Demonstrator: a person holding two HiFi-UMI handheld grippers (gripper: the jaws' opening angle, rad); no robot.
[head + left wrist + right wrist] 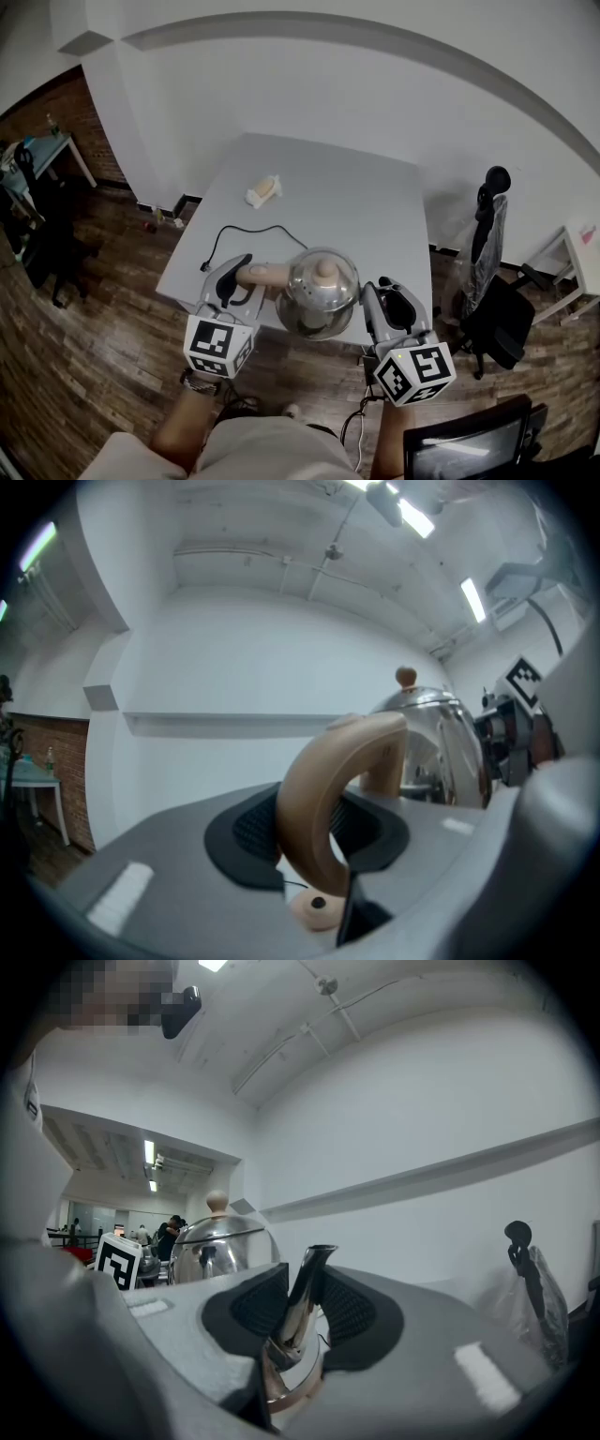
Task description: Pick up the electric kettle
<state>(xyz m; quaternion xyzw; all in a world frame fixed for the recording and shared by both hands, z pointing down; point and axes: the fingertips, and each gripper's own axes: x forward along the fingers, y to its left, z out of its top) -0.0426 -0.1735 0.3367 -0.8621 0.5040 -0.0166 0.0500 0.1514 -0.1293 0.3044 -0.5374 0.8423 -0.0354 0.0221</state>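
Tabletop [366, 202] beyond kettle [321, 295] bears cord [246, 228], pale bundle [263, 191].

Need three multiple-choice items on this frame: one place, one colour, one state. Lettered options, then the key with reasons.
1. Where does the black cord lie?
A) on the table
B) on the floor
C) over the chair

2. What colour is the handle of the kettle?
A) red
B) tan
C) blue

3. What is the right gripper doing?
A) open and empty
B) shut on the cord
C) shut on the spout

Key:
1 A: the head view shows it curling across the grey tabletop.
2 B: the left gripper view shows it tan.
3 C: its pads press the metal spout from both sides.
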